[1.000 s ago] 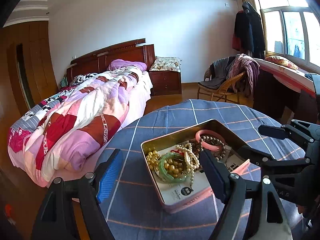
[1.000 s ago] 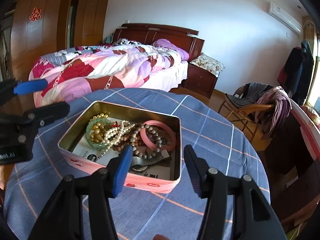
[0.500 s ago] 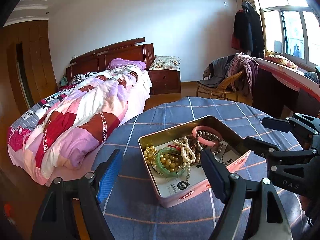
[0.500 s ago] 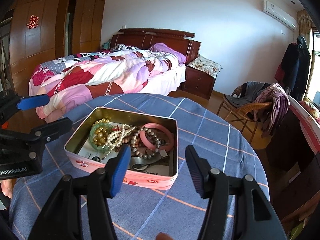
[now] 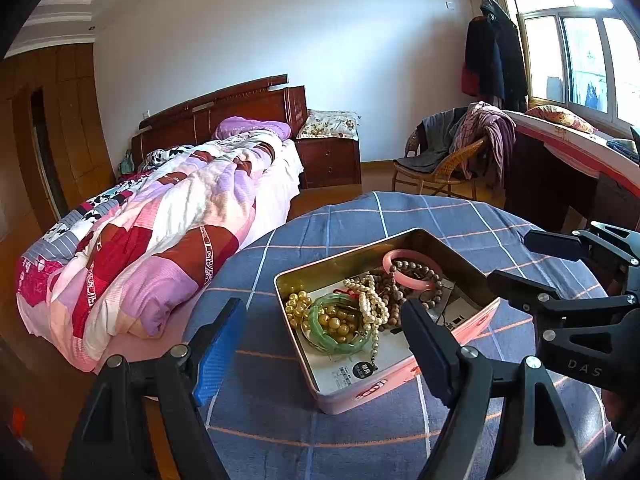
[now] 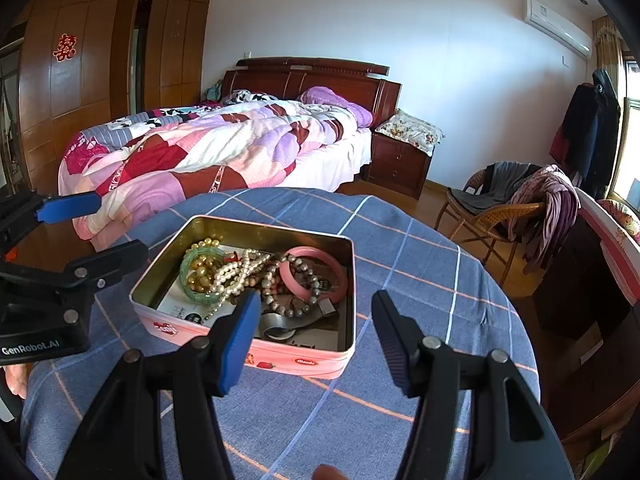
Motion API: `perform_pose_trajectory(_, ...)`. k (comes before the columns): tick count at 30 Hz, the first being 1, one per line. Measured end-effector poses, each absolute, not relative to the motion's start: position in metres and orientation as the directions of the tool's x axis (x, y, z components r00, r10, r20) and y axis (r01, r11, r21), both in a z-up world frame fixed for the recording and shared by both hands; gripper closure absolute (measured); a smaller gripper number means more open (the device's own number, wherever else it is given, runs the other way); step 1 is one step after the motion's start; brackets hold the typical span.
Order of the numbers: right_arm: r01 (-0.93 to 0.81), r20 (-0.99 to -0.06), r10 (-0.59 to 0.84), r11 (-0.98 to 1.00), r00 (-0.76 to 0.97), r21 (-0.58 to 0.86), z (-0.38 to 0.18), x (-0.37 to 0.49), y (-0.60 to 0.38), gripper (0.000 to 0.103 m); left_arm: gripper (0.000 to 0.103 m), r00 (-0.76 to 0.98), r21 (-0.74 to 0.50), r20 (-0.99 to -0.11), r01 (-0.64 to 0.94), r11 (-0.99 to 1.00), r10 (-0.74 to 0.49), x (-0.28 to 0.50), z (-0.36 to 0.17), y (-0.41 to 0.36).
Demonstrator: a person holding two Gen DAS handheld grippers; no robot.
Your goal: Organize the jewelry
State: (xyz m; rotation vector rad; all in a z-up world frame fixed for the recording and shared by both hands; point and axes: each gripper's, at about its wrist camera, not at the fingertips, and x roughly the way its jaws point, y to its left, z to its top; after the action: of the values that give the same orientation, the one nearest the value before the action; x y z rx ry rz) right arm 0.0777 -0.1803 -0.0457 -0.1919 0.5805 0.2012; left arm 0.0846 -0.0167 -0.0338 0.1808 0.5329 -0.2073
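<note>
A pink tin (image 5: 376, 390) (image 6: 280, 354) lies open on a round table under a blue checked cloth (image 5: 280, 420) (image 6: 420, 280). It holds a green bangle (image 5: 316, 320) (image 6: 186, 276) around gold beads, a pearl strand (image 5: 374, 304) (image 6: 232, 276), brown beads (image 6: 280, 308) and a pink bangle (image 5: 408, 256) (image 6: 340, 276). My left gripper (image 5: 320, 304) (image 6: 120, 224) hangs open at the tin's left side. At the near side my right gripper (image 6: 316, 296) (image 5: 509, 259) is open too. Neither holds anything or touches the tin.
A bed with a patchwork quilt (image 5: 160, 232) stands past the table's far left edge. A wicker chair draped with clothes (image 6: 516, 208) and a desk (image 5: 568, 168) are on the right. A person's hand (image 6: 16, 376) shows behind the left gripper.
In the right wrist view the tin sits slightly farther from my fingers than a second ago. The left gripper and the jewelry have not moved.
</note>
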Motion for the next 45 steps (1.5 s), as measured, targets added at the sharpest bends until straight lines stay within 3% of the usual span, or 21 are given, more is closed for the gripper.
perform_pose_trajectory(22,-0.244,-0.556,0.132,0.961,0.82,-0.132,-0.0467,0.0739,-0.1775,0.042,0.023,0.837,0.122,-0.532,0.228,0.966,-0.13,0.0843,-0.0369,-0.0185)
perform_pose_trajectory(26,-0.245,-0.556,0.132,0.96,0.821,-0.133,-0.0468,0.0739,-0.1769,0.042,0.014,0.845,0.152,-0.526,0.206,0.967,-0.097,0.0838,-0.0372,-0.0207)
perform_pose_trajectory(45,-0.24,-0.56,0.126,0.962,0.819,-0.134,-0.0501,0.0757,-0.1793,0.042,0.009,0.863,0.189,-0.503,0.169,0.967,-0.053,0.0837,-0.04,-0.0198)
